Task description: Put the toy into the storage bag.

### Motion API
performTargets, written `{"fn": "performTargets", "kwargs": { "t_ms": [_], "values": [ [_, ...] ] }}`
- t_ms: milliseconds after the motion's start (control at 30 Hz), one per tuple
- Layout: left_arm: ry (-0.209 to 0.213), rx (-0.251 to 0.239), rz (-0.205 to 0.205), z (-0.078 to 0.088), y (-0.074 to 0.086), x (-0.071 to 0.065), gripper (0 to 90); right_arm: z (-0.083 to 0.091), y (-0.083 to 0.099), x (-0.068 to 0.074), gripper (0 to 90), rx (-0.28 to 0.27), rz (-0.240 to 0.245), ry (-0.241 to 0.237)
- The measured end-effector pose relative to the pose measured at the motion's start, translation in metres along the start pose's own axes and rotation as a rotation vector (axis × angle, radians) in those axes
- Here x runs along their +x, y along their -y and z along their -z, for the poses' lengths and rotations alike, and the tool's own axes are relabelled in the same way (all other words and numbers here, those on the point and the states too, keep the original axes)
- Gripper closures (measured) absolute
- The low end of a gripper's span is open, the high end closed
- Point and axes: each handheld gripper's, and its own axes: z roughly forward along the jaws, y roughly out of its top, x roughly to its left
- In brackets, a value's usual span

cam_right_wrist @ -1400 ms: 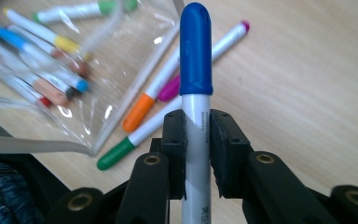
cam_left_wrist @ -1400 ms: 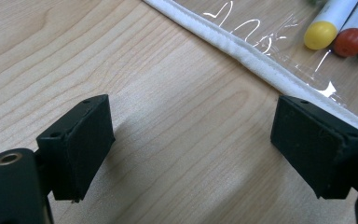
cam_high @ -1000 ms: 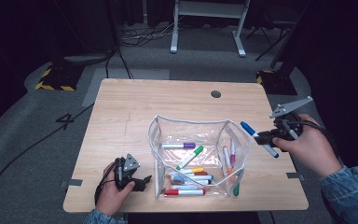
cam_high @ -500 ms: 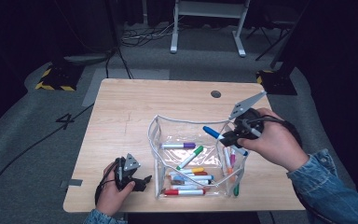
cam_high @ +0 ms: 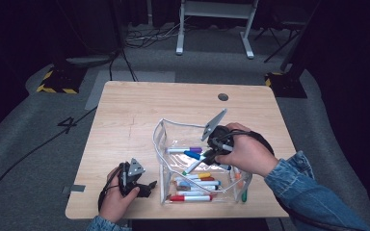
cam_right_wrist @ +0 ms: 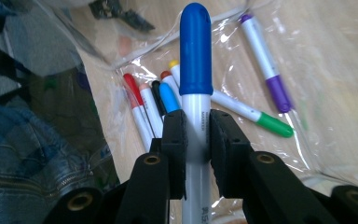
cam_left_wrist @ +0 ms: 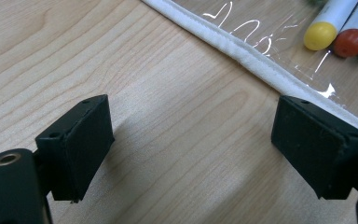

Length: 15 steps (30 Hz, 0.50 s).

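My right fingers: closed tight on the white barrel of the blue-capped marker (cam_right_wrist: 196, 51), just below its cap, cap pointing away from me; the right gripper (cam_high: 211, 155) hangs over the open top of the clear pouch (cam_high: 160, 139).
My left fingers: spread wide with nothing between them, resting low on the table (cam_left_wrist: 135, 79) just outside the pouch's white-edged left wall; the left gripper (cam_high: 147, 186) sits at the near left corner.
Where the marker goes: into the pouch, among the other markers (cam_high: 195, 184) lying along its floor.
How I'd do it well: lower until the cap is inside the walls, tip the barrel flat beside the purple-capped marker (cam_right_wrist: 265, 58) and the green-capped marker (cam_right_wrist: 254, 114), then let go.
What to watch: the flimsy walls could fold in, so I'd judge my left fingers useful to steady the rim.
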Motion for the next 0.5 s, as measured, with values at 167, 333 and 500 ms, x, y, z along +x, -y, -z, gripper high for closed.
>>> {"fn": "performTargets", "kwargs": {
  "t_ms": [167,333,500],
  "values": [
    [0.000,-0.001,0.001,0.000,0.000,0.000,13.0,-0.022,-0.007,0.004,76.9,0.109,0.050,0.012],
    [0.001,0.000,0.001,0.000,0.000,0.000,13.0,-0.026,-0.014,0.008,76.9,0.124,0.087,0.025],
    [-0.001,-0.001,0.001,0.000,0.000,0.000,13.1,-0.033,-0.021,0.013,76.9,0.123,0.112,0.007]
  ]
}}
